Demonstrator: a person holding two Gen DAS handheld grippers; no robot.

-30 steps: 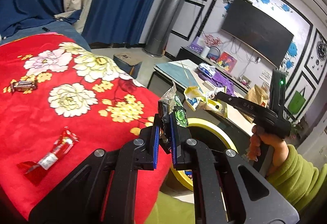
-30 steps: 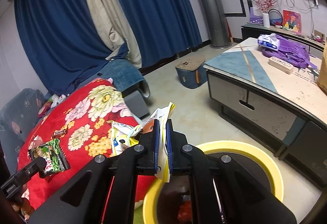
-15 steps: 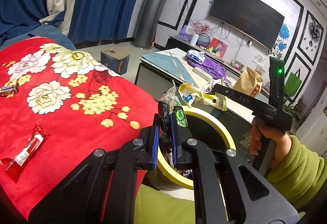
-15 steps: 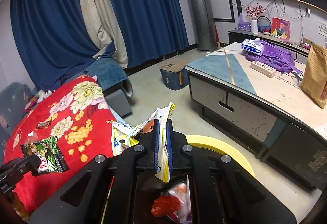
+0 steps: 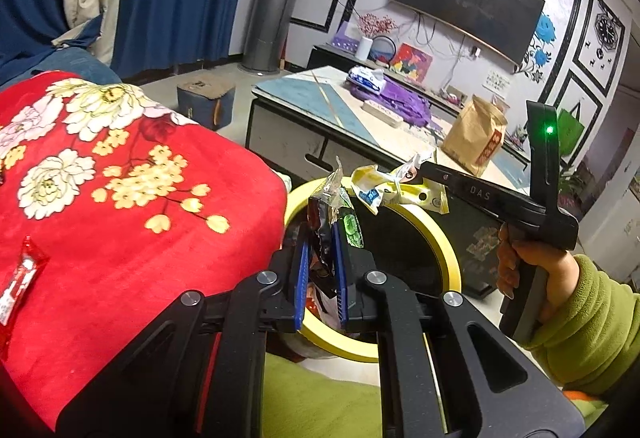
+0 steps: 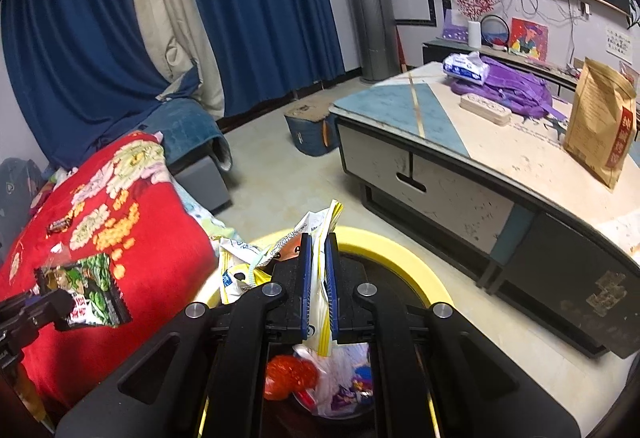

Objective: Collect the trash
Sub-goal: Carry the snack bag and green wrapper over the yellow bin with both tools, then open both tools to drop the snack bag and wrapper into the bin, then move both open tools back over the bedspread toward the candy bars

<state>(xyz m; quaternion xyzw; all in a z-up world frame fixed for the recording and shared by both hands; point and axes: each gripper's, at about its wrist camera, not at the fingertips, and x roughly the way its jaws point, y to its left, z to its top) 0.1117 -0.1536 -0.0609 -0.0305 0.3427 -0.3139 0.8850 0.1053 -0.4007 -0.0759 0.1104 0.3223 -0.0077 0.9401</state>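
**Observer:** Start at the left. What do you have there?

**Operator:** In my left wrist view, the red floral blanket (image 5: 120, 222) fills the left side, and a red candy wrapper (image 5: 18, 280) lies on it near the frame edge. In the right wrist view I see a small dark wrapper (image 6: 59, 225) farther up the same blanket.

**Observer:** And your left gripper?

**Operator:** My left gripper (image 5: 320, 238) is clenched on a green snack wrapper (image 5: 340, 216); its crinkled top sticks up past the blue pads. It hangs at the near rim of the yellow trash bin (image 5: 444, 250), which stands on the floor just beside the blanket's edge. From the other camera I see that wrapper's printed face (image 6: 90, 288) over the blanket, left of the bin.

**Observer:** Moving right?

**Operator:** My right gripper (image 6: 318, 254) is clamped on a yellow-and-white wrapper (image 6: 320, 302), which runs between the pads and hangs down over the bin's opening. The left view shows it crumpled (image 5: 394, 190) at the gripper's tip, above the far rim. Inside the bin I see trash: something red (image 6: 288, 374) and some pale plastic.

**Observer:** Whose hand is that?

**Operator:** The right hand (image 5: 528, 270), in a green sleeve (image 5: 588, 322), around the gripper's handle.

**Observer:** Farther right?

**Operator:** A low table (image 6: 500, 158) with a brown paper bag (image 6: 600, 122), a purple backpack (image 6: 508, 90) and a tissue pack (image 6: 466, 68) on it.
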